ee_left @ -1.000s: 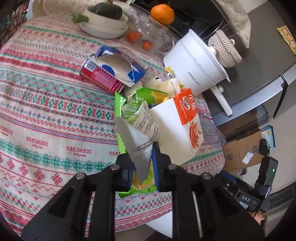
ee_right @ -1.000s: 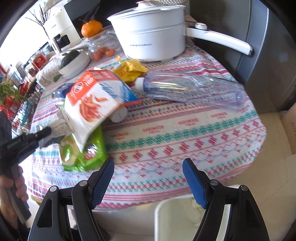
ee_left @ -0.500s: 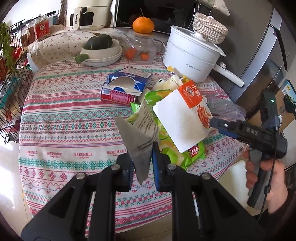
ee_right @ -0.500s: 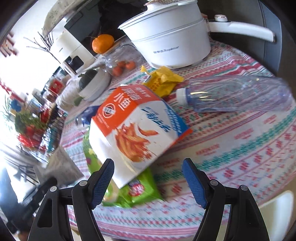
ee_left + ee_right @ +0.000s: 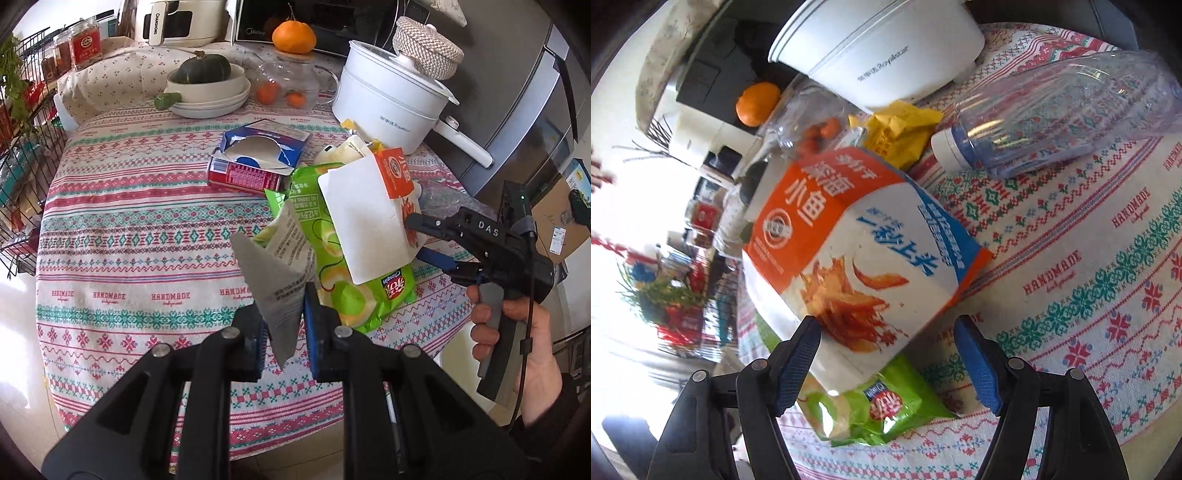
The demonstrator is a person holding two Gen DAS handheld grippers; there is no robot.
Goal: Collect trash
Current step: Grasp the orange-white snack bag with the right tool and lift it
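Observation:
My left gripper point(image 5: 284, 328) is shut on a crumpled grey-and-white paper wrapper point(image 5: 273, 266), held above the patterned tablecloth point(image 5: 129, 229). An orange-and-white snack bag point(image 5: 857, 251) leans on a green chips bag point(image 5: 871, 402) in the trash pile. My right gripper point(image 5: 886, 339) is open, its blue pads on either side of the snack bag's lower edge without pressing it. The left wrist view shows the same snack bag point(image 5: 365, 214), with the right gripper point(image 5: 415, 238) beside it in a person's hand point(image 5: 524, 332). A clear plastic bottle point(image 5: 1052, 110) and a yellow wrapper point(image 5: 901, 129) lie behind the bag.
A torn blue-and-red carton point(image 5: 258, 158) lies mid-table. At the back stand a white pot point(image 5: 388, 99), stacked bowls with a squash point(image 5: 207, 92) and a glass jar of oranges point(image 5: 284, 85). A wire rack point(image 5: 18, 147) is at left, a grey fridge point(image 5: 535, 110) at right.
The right gripper has come down and in towards the snack bag, whose lower edge now sits between its pads. The left gripper has rolled and risen slightly with the wrapper.

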